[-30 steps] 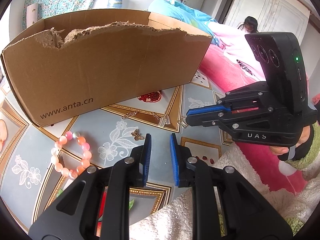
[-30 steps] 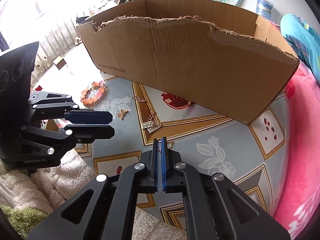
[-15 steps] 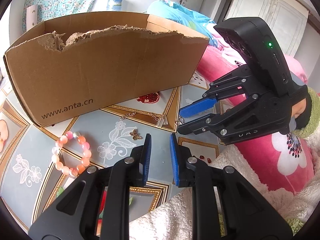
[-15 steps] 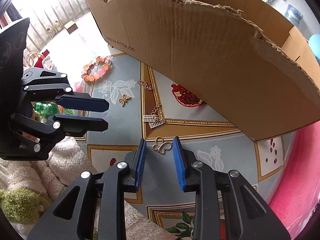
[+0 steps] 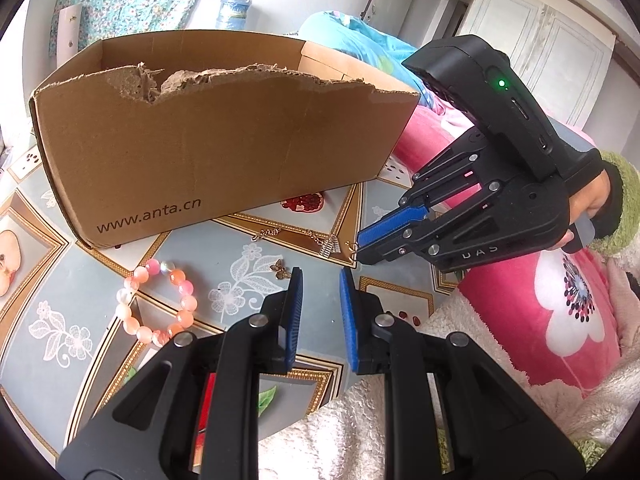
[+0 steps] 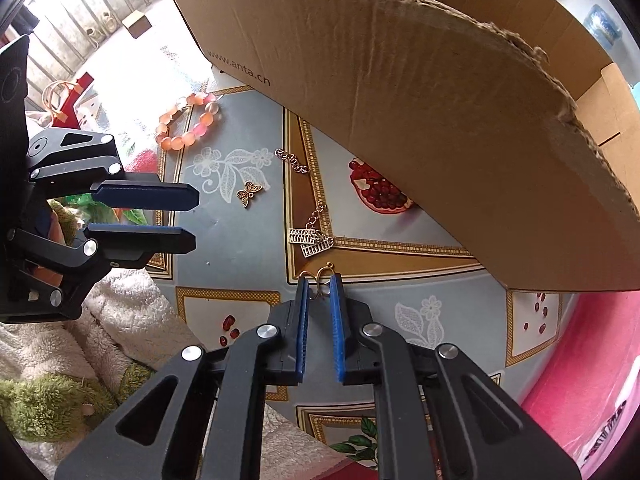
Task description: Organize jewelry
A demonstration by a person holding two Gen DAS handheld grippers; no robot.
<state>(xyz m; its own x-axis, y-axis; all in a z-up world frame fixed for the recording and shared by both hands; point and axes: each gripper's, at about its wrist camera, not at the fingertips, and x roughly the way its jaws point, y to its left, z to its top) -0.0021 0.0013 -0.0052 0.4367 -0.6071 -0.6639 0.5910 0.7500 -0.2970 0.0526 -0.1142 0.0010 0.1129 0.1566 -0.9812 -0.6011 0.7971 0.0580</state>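
On the patterned tablecloth [image 6: 240,248], in front of a torn cardboard box [image 6: 420,120], lie a pink bead bracelet [image 6: 188,140], a butterfly charm [image 6: 249,193] and a silver chain with tag charms [image 6: 310,240]. My right gripper [image 6: 319,280] points steeply down; its jaws are closing on a small gold wire charm [image 6: 320,274] pinched between the blue pads. The left wrist view shows the right gripper [image 5: 357,247] with that gold charm [image 5: 352,251] at its tips, the bracelet [image 5: 186,303] and the box [image 5: 220,152]. My left gripper [image 5: 320,276] hovers near the table's front edge, slightly open, holding nothing.
A pink flowered blanket [image 5: 560,320] borders the table on the right. A white fluffy cloth [image 5: 360,440] and a green plush cloth [image 6: 52,412] lie at the near edge. A water bottle [image 5: 234,12] stands behind the box.
The right gripper tipped downward, opened, moved over the gold charm and closed around it. The left gripper stayed put with the same small gap.
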